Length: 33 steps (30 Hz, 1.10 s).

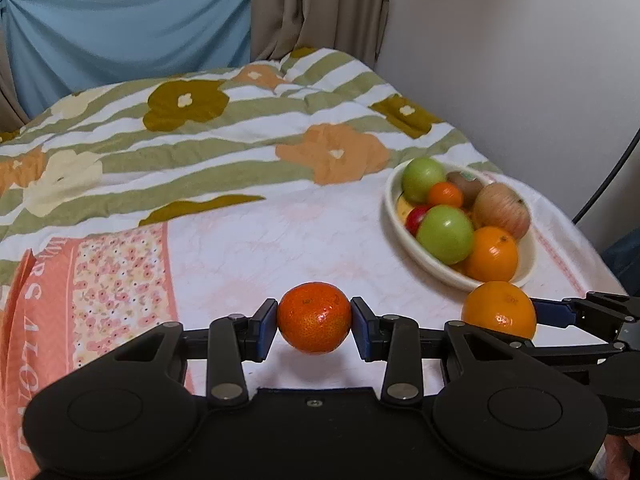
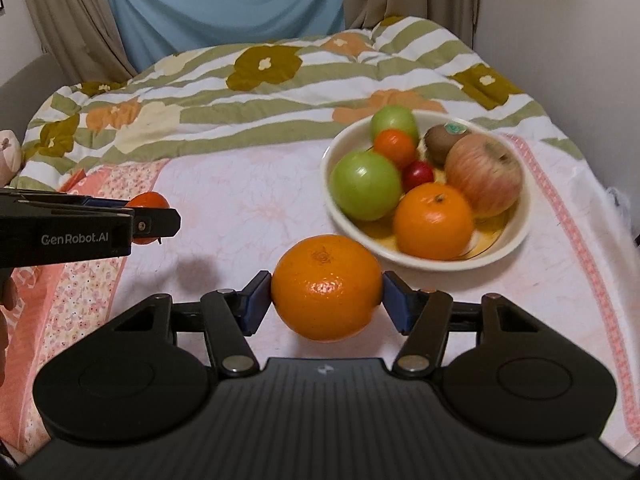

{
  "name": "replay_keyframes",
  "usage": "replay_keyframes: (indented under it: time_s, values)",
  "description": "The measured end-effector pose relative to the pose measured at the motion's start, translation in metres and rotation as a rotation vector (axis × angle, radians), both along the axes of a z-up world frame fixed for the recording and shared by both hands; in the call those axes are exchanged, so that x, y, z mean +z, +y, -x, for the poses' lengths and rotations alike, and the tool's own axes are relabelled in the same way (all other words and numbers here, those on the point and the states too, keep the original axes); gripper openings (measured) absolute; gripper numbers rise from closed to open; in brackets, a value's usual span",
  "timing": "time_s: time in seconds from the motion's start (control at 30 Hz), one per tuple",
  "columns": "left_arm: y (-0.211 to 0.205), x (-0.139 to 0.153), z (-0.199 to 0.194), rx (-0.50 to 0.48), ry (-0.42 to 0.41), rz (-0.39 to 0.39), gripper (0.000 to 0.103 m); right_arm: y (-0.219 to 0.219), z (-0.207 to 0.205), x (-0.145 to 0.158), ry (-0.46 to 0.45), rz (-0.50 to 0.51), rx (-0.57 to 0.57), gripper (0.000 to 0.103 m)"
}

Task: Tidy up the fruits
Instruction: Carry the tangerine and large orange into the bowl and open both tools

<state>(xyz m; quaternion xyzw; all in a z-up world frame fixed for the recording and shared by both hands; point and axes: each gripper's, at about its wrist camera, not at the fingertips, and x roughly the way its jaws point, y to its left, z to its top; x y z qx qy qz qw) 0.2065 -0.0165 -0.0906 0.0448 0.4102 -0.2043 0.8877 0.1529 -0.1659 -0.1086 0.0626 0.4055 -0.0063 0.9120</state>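
Note:
My left gripper (image 1: 314,325) is shut on a small deep-orange tangerine (image 1: 314,317), held just above the bed sheet. My right gripper (image 2: 327,295) is shut on a larger orange (image 2: 327,286), its blue pads pressing both sides. In the right wrist view the left gripper (image 2: 158,220) shows at the left edge with the tangerine (image 2: 148,201) partly hidden behind it. In the left wrist view the orange (image 1: 499,310) sits at the right, in front of the bowl. The cream bowl (image 2: 344,216) holds green apples (image 2: 366,185), a red-yellow apple (image 2: 485,176), an orange (image 2: 433,221), a kiwi (image 2: 442,139) and small fruits.
The bowl (image 1: 424,258) rests on a pale pink floral sheet (image 2: 240,184) near the bed's right side. A green-striped flowered quilt (image 1: 200,132) covers the far half. A white wall (image 1: 520,60) runs along the right, with curtains behind. A hand (image 2: 6,304) shows at the left edge.

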Motion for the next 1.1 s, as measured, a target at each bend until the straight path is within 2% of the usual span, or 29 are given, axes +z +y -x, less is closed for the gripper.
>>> replay_keyframes:
  time_s: [0.3,0.53,0.8,1.1]
  values:
    - [-0.040,0.035,0.013,0.022,-0.065,0.024,0.043,-0.052,0.001,0.040,-0.059,0.026,0.027,0.074]
    - [-0.082,0.048,0.008,0.031,-0.101,0.024,0.043,-0.098,-0.015,0.061,-0.109,0.049,0.070,0.074]
    - [-0.129,0.037,-0.010,0.047,-0.096,0.004,0.043,-0.146,-0.048,0.063,-0.130,0.047,0.130,0.074]
    - [-0.177,0.010,-0.025,0.045,-0.076,-0.047,0.043,-0.181,-0.089,0.051,-0.114,0.041,0.220,0.074]
